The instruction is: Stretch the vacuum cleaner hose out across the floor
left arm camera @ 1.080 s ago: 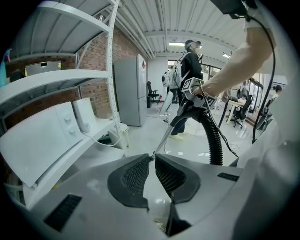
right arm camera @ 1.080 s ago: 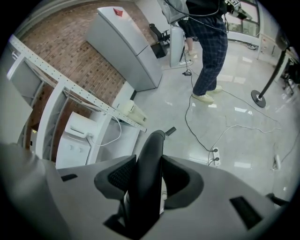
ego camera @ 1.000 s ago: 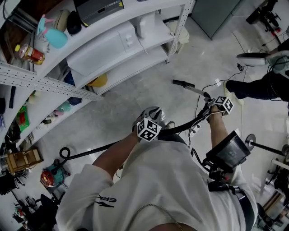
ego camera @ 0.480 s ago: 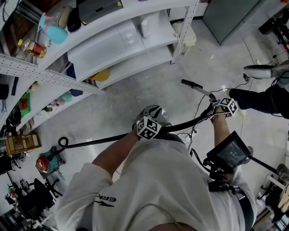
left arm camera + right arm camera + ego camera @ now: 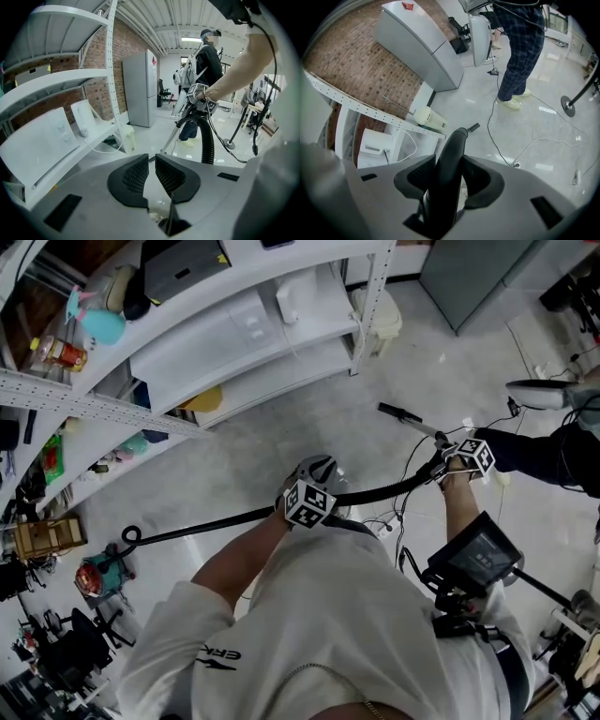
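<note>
black ribbed vacuum hose [image 5: 384, 490] runs along the front of the white shelf unit [image 5: 94, 409], from a loop [image 5: 131, 536] down by its foot. the left gripper [image 5: 151, 161] sits over the hose's middle with jaws drawn almost together and nothing seen between the pads, probably just guiding. farther out from the shelf unit, the right gripper [image 5: 449, 165] clamps the hose's smooth end tube [image 5: 454, 140], a firm hold for pulling slack out. its nozzle tip [image 5: 398, 413] points back toward the shelf unit's corner post.
</note>
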Demonstrator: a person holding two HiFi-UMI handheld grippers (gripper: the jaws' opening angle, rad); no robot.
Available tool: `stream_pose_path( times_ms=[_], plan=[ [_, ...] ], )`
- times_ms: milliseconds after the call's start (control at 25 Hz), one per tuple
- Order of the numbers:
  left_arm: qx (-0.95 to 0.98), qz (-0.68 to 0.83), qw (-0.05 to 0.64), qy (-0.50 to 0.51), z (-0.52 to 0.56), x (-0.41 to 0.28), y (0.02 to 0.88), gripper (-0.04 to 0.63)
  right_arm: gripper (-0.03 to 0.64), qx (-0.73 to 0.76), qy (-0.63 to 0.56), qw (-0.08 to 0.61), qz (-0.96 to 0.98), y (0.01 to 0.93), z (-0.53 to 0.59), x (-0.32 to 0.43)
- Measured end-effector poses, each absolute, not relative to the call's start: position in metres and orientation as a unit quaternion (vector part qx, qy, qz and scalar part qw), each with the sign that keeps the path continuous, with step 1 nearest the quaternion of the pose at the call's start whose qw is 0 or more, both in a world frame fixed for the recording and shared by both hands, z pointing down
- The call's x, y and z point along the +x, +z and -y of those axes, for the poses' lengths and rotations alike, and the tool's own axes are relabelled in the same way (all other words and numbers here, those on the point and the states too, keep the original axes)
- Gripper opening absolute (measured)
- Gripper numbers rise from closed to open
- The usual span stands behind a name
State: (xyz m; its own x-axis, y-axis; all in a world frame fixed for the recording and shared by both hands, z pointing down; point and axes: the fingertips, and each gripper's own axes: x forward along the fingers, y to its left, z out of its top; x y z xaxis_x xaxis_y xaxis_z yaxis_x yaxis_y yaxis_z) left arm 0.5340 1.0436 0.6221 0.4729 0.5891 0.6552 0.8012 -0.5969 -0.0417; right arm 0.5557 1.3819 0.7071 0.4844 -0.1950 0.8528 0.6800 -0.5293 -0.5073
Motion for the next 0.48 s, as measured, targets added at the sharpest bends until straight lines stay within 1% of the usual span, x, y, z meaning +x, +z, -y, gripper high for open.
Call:
stream_pose_path(
  times_ms=[480],
  plan=[
    [-0.83,0.44,0.179,-0.292,-1.083,0.609,0.625,0.031,0.176,-0.724,-0.486,0.452,0.186,0.712,-1.42,0.6]
  ],
)
